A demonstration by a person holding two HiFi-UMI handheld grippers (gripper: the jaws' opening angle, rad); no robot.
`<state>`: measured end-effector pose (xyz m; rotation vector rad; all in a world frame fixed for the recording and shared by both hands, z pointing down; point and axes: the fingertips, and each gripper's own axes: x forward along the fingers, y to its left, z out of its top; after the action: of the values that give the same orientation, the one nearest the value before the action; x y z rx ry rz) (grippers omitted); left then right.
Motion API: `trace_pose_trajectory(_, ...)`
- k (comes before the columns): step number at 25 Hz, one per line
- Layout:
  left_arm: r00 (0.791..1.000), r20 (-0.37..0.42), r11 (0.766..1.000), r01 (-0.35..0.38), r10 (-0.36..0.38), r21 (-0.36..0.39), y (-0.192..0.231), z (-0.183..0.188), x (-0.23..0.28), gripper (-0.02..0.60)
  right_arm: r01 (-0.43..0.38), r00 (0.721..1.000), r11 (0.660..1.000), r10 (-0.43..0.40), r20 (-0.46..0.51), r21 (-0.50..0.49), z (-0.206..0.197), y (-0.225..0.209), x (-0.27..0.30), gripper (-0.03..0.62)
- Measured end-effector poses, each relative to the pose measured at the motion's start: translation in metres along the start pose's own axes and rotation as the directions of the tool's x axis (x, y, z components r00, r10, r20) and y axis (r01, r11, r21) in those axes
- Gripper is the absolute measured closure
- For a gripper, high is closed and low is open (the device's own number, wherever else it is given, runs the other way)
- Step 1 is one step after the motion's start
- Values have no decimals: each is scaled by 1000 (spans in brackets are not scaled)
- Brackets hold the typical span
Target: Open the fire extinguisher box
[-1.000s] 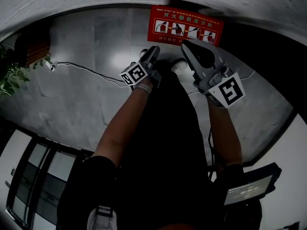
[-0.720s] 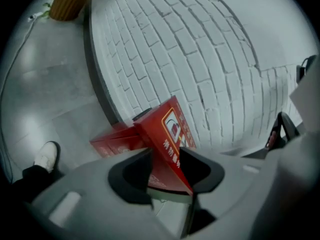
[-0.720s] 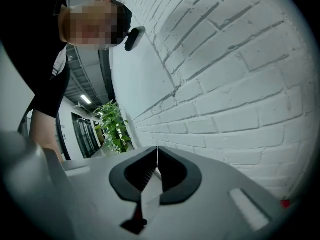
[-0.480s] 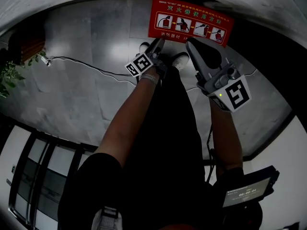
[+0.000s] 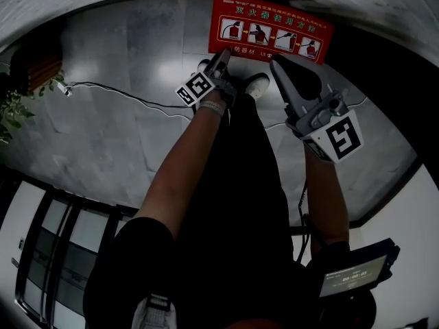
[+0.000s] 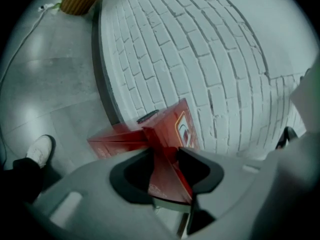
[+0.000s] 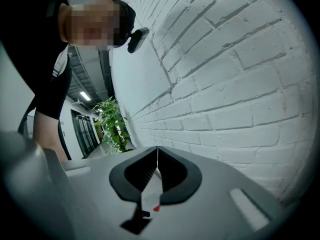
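Observation:
The red fire extinguisher box (image 5: 271, 29) stands on the floor against the white brick wall (image 6: 200, 59). My left gripper (image 5: 223, 57) reaches down to its near left edge. In the left gripper view its jaws (image 6: 165, 151) straddle a red edge of the box (image 6: 167, 176) and are closing on it; I cannot see the pads pressing. My right gripper (image 5: 281, 66) hangs beside the box's near edge, apart from it. In the right gripper view it (image 7: 157, 151) is shut and empty, pointing along the brick wall (image 7: 240, 74).
The person's legs and white shoes (image 5: 257, 86) stand just in front of the box. A black cable (image 5: 123, 91) runs over the grey floor to the left. A potted plant (image 5: 10, 112) stands far left. A screen device (image 5: 353, 273) hangs at the person's right hip.
My left gripper has moved forward to the box's near edge. The right gripper has drifted slightly right and stays shut.

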<state>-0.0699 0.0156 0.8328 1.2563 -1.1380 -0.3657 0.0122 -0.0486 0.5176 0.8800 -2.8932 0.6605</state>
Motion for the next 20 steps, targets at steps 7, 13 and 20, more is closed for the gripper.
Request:
trace_pose_trajectory(7,1000,-2,999,-17,17,-28,-1,0,-2,439,15,1000,1000,-15,16,8,1,-4,-8,583)
trace_pose_trajectory(13,1000,5,999,-9,9,-42,-22,6,-14,456,15,999,1000,-15,37,-9,13,2,-15,583)
trace_pose_trajectory(20,991,48,992,122,-123,14,-84,21,-38,471,25,996,999,-23,83,-25,21,21,-34,583)
